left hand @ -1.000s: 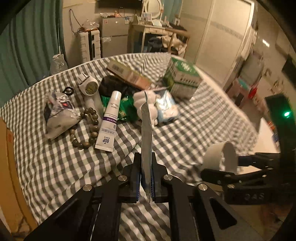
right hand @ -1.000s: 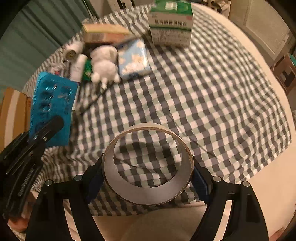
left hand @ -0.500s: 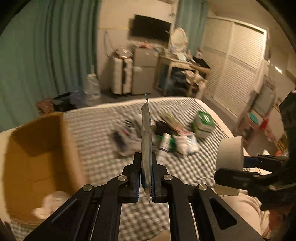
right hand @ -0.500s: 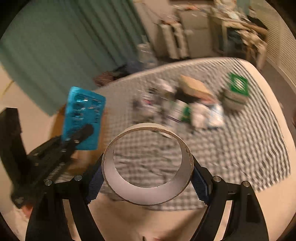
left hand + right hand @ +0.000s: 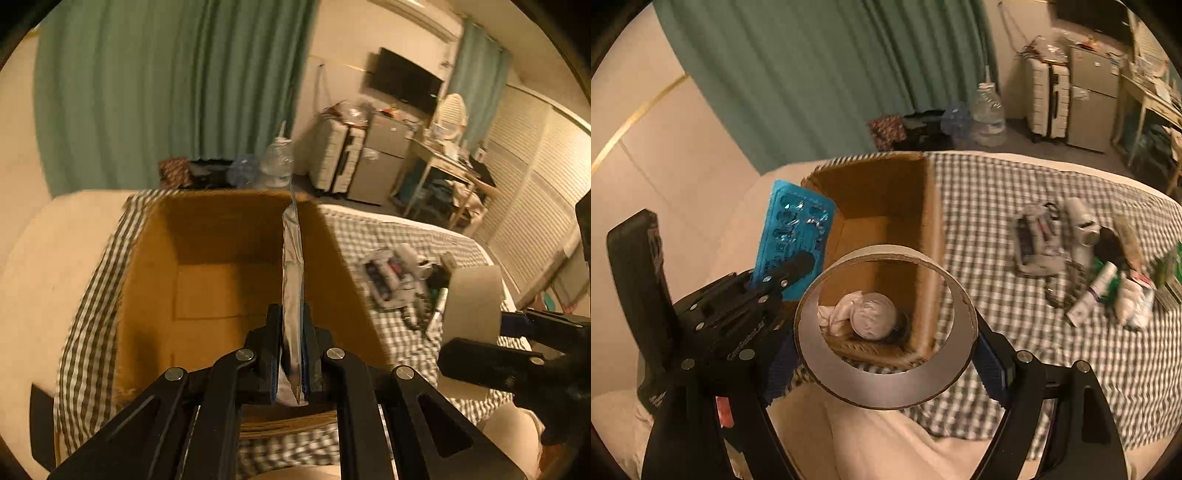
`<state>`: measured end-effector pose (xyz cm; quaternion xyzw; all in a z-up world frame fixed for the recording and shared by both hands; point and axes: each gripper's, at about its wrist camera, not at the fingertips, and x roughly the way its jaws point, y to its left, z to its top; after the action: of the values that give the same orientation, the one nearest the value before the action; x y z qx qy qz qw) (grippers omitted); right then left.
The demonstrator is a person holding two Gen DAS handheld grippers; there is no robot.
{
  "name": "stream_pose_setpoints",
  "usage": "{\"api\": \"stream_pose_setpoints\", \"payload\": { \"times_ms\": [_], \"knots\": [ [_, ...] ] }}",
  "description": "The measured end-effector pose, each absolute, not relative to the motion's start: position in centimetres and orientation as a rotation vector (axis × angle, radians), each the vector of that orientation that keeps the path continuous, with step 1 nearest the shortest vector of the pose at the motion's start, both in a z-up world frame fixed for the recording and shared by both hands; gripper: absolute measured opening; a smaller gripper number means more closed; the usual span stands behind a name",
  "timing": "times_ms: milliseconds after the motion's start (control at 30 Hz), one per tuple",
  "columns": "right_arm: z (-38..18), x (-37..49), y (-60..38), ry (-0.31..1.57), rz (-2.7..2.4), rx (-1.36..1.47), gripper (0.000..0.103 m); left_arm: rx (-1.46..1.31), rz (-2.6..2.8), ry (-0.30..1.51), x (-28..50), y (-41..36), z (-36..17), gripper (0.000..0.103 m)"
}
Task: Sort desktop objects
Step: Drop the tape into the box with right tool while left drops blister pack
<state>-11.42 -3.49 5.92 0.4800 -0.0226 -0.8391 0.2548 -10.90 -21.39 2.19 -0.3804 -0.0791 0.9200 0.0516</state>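
My left gripper (image 5: 291, 354) is shut on a blue blister pack (image 5: 292, 280), held edge-on above the open cardboard box (image 5: 221, 280). In the right wrist view the blister pack (image 5: 794, 236) shows its blue face beside the box (image 5: 886, 206). My right gripper (image 5: 886, 332) is shut on a tape roll (image 5: 886, 384), held over the box's near end. It also shows in the left wrist view (image 5: 472, 306), to the right of the box. White wrapped items (image 5: 864, 314) lie in the box.
The box stands at the left end of a checked tablecloth (image 5: 1015, 206). A heap of desktop objects (image 5: 1089, 266) lies to the right: a pouch, a tube, beads and packets. Room furniture stands beyond.
Both grippers have swung left from the heap of objects to the cardboard box, still holding the blister pack and the tape roll.
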Motion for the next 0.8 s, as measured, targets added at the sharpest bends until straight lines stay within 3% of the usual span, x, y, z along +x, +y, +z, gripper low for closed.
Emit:
{"api": "stream_pose_setpoints", "payload": {
  "times_ms": [200,233,333,567,800],
  "knots": [
    [4.0,-14.5,-6.4,-0.078,-2.243,1.327,0.083,-1.210,2.795,-0.270,-11.6,-23.5,-0.3,0.011],
    [3.9,-14.9,-6.5,-0.103,-2.239,1.320,0.084,-1.218,2.795,-0.274,-11.6,-23.7,-0.5,0.019],
    [5.1,-15.5,-6.6,-0.201,-2.276,1.223,0.103,-1.233,2.805,-0.300,-11.9,-24.0,-1.0,0.079],
    [6.9,-15.8,-4.5,-0.265,-2.367,1.131,0.103,-1.230,2.828,-0.339,-11.6,-24.1,-1.2,0.083],
    [7.9,-13.0,1.8,-0.153,-2.597,1.033,0.103,-1.146,2.812,-0.275,-10.6,-18.9,0.8,0.085]
  ]
}}
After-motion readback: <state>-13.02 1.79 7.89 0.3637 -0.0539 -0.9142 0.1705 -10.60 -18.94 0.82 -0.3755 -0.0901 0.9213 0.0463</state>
